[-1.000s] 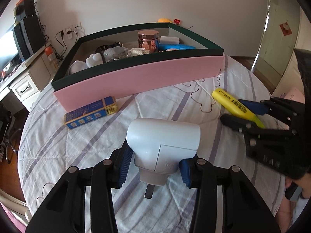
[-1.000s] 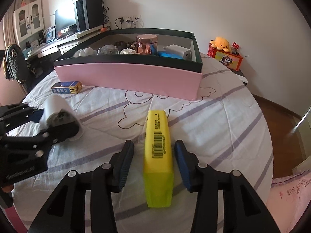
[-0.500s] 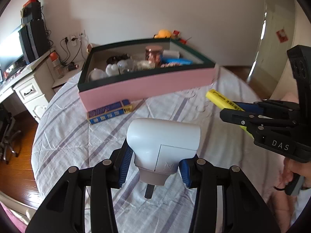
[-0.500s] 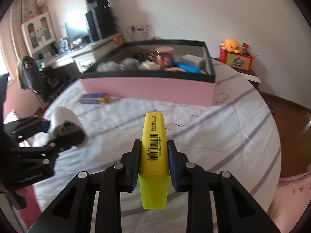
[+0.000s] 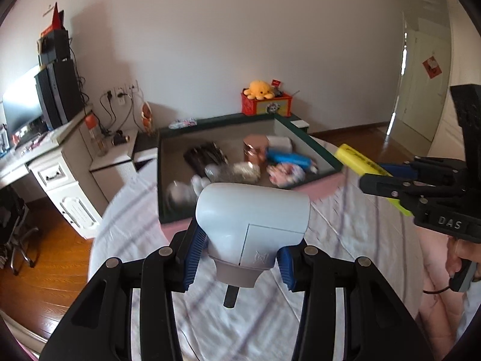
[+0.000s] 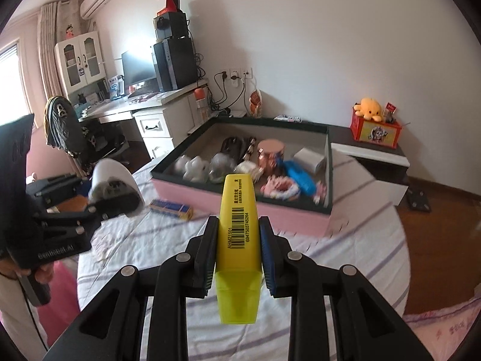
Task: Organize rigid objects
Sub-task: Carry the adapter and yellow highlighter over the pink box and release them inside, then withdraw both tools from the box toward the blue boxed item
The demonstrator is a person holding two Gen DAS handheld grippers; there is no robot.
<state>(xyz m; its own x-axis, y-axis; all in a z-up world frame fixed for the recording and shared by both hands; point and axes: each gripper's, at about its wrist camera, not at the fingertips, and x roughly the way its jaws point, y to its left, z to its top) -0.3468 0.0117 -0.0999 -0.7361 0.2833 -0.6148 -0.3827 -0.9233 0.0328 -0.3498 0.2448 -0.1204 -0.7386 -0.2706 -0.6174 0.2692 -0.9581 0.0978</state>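
My left gripper (image 5: 239, 260) is shut on a white hair-dryer-like device (image 5: 255, 225) and holds it in the air above the bed, in front of the pink box (image 5: 327, 185). It also shows in the right wrist view (image 6: 112, 188). My right gripper (image 6: 237, 252) is shut on a yellow highlighter (image 6: 239, 240), raised above the bed; it also shows in the left wrist view (image 5: 360, 161). The pink box (image 6: 240, 204) has a dark green rim and holds several items, among them a copper jar (image 6: 270, 153) and a blue object (image 6: 300, 177).
A blue and yellow small box (image 6: 171, 209) lies on the striped sheet in front of the pink box. A white desk (image 6: 150, 114) with a computer stands at the left. A red box with a yellow plush (image 6: 375, 126) sits behind.
Both grippers have risen well above the bed with their objects. The right gripper closed on the highlighter between one second and half a second ago. The box's inside now shows from above.
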